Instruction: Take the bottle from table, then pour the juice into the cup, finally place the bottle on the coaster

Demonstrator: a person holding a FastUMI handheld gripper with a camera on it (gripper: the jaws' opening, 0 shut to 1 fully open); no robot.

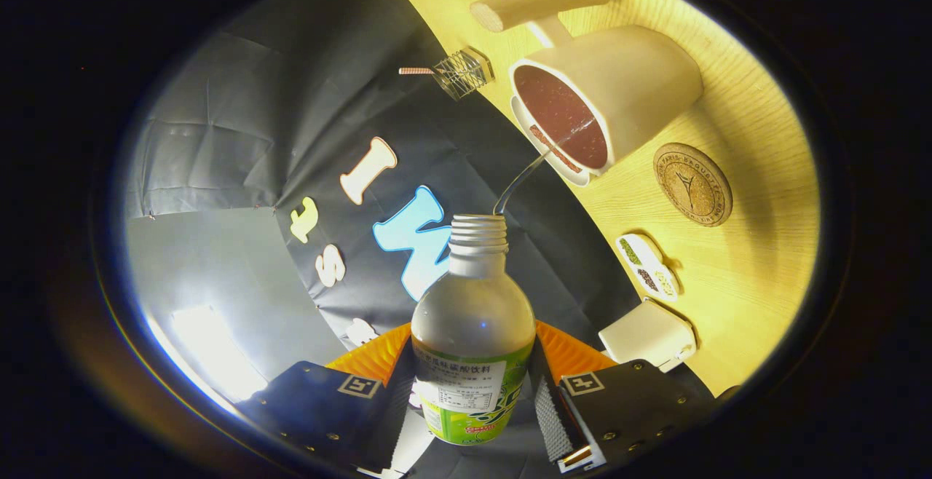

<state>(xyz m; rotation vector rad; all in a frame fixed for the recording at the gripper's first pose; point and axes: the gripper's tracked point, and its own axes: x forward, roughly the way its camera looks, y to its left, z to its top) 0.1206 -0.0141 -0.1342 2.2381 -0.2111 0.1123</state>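
The hand-held gripper (473, 399) is closed on the labelled juice bottle (473, 333), both fingers pressed to its sides, and tilted so a thin stream is directed into the cup (619, 93) beside the cork coaster (692, 184) on the surface (750, 275).

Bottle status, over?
Gripper shut on bottle, tilted. Juice stream running into cup. Coaster beside cup, bare.
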